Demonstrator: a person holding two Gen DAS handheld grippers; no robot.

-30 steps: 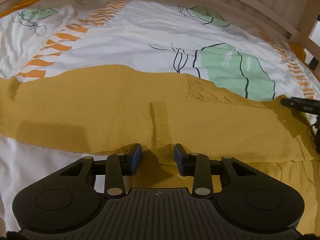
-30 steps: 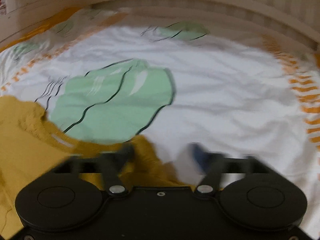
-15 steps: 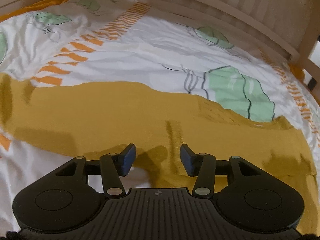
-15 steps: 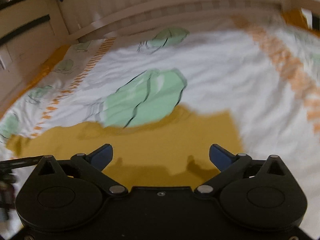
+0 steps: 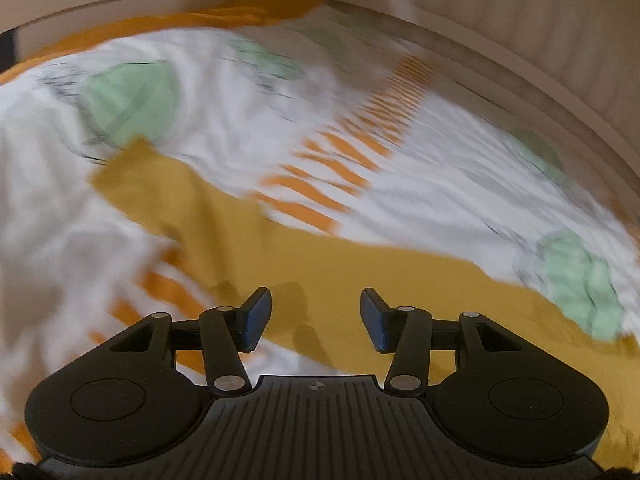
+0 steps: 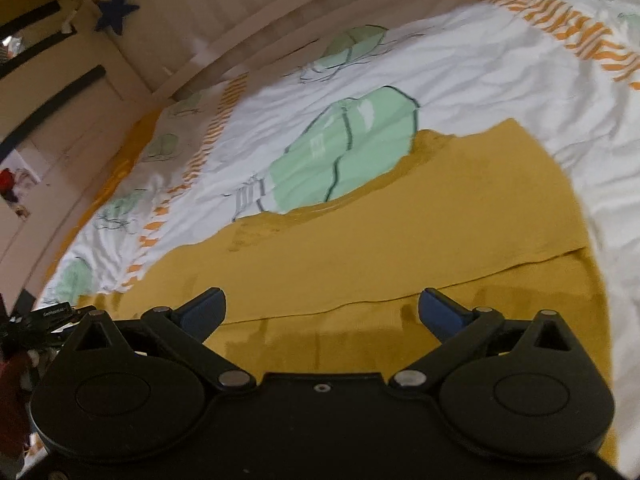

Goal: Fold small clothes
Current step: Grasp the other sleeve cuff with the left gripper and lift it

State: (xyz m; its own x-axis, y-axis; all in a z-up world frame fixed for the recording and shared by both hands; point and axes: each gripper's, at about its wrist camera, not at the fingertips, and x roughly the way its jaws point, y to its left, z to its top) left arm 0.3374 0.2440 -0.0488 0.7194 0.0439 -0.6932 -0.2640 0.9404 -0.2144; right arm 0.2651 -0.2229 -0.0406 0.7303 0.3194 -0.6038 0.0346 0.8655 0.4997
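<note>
Right wrist view gives me the mustard-yellow knitted garment (image 6: 400,232) spread flat on the bed, one layer already lying over another along a long crease. My right claw (image 6: 322,312) hangs above it, spread wide and holding nothing. My left claw (image 5: 316,320) is parted and empty too, over the garment's far end (image 5: 280,248), its view badly smeared. Underneath lies the white leaf-print duvet (image 6: 460,68). Risk, as I judge it: pinching duvet along with knit, or dragging the folded layer askew.

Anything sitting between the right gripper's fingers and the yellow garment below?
Nothing. In the right wrist view, the open right gripper frames only the yellow garment and its folded edge.
</note>
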